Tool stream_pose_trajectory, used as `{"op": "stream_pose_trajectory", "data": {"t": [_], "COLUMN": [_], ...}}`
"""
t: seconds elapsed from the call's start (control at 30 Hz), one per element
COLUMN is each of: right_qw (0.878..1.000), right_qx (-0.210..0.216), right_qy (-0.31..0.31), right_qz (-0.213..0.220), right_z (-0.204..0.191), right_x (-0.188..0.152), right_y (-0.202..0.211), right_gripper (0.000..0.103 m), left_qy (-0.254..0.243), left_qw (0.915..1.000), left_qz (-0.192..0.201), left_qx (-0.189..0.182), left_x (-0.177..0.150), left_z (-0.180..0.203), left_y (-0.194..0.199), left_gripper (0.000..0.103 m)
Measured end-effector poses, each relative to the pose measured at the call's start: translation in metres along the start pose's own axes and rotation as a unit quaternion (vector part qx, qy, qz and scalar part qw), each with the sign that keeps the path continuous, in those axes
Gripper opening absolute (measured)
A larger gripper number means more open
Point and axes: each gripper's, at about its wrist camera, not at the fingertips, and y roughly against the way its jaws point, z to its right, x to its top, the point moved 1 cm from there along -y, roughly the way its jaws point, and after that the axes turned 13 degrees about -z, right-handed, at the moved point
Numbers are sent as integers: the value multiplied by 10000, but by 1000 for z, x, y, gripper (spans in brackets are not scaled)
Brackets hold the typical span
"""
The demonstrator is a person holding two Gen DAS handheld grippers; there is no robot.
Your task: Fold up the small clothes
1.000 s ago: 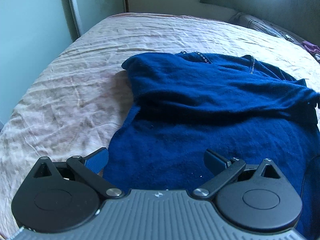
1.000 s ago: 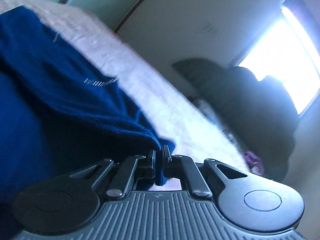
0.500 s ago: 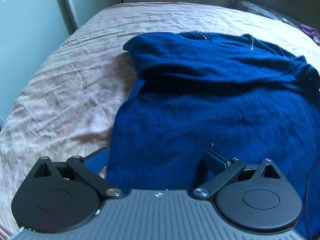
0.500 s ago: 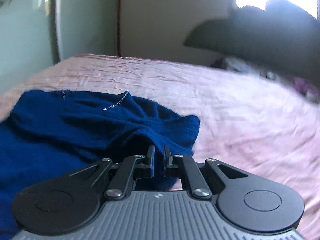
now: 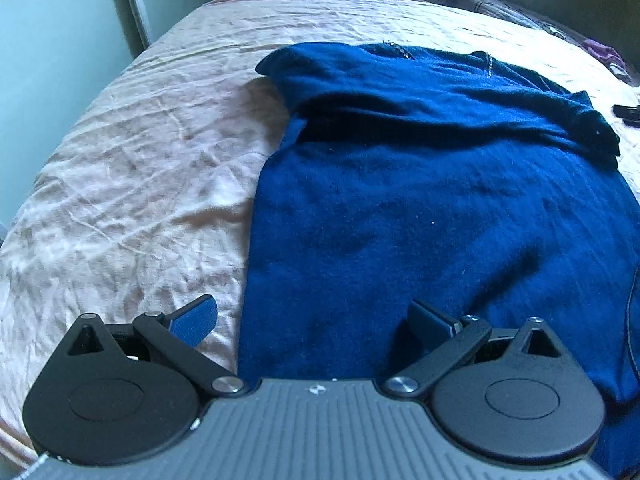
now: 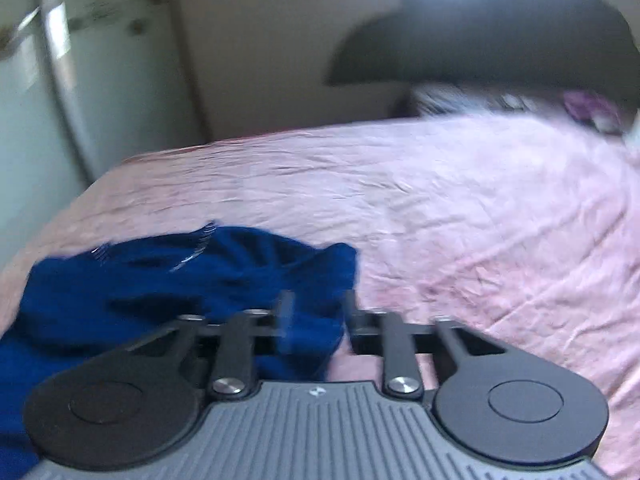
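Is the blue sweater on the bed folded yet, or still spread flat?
Partly folded: the blue sweater has its top section doubled over in a thick band across the body, while the lower body lies flat on the pink bedsheet.

A home bedroom is shown: a bed (image 5: 132, 168) covered by a wrinkled pink sheet, with a dark headboard (image 6: 480, 40) at the far end.

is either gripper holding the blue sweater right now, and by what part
Nothing is held. The left gripper is wide open above the blue sweater; the right gripper has just been opening, a fold lying loose between its jaws.
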Motion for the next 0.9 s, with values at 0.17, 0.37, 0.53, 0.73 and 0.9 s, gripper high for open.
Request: {"op": "stream_pose_trajectory", "data": {"t": [0.17,0.37,0.53,0.73,0.9], "right_qw": [9986,9999,9996,9978,9927], "right_qx": [56,90,-118,56,630], "right_qy": [-267,-137,-84,-543,-926], "right_qz": [-447,12,245,-369,-455], "right_z": [10,6,2,15,22], "right_x": [0,-6,8,-8,-17], "right_y": [-34,-12,-11,-25,-32], "right_gripper": [45,5,6,13,40], "left_qy": [-141,-131,-97,-89,89], "left_qw": [9997,9997,9998,9998,9999], "left_qz": [46,109,143,77,80], "left_qx": [173,180,31,145,-48], "left_x": [0,7,7,4,3], "left_z": [7,10,16,11,6], "left_y": [3,4,5,1,3], "left_gripper": [102,102,102,102,102]}}
